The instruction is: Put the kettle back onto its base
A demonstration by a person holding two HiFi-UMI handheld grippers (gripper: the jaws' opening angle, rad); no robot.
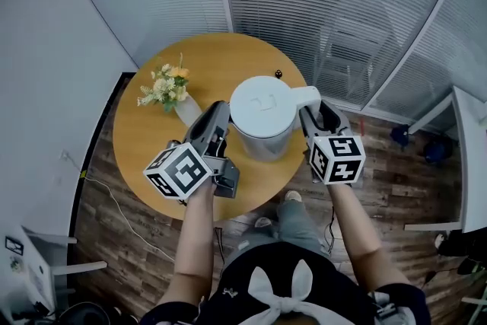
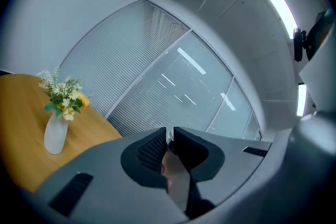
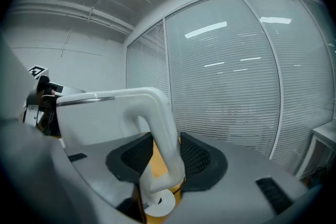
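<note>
Left tongs (image 2: 169, 136): jaws together, empty, just left of the white lidded plastic kettle (image 1: 263, 114).
Right tongs (image 3: 165, 150): clamped around the kettle's curved handle (image 3: 157, 113).
Kettle: frame centre, over the round wooden bench (image 1: 144, 141).
Progress: grasp done, seating left; a white disc (image 3: 157, 203) below the handle may be the base.
Containers: kettle lid shut, contents unseen; white vase (image 1: 185, 112), upper left, holds yellow-and-white flowers (image 1: 166, 85).

Smooth, matt white plastic on the kettle (image 1: 262, 114). Smooth, light wood on the round worktop (image 1: 228, 57). Dark wood planks on the floor (image 1: 129, 240). Bumpy black pads (image 3: 195, 159) on the right claw (image 3: 166, 136).
</note>
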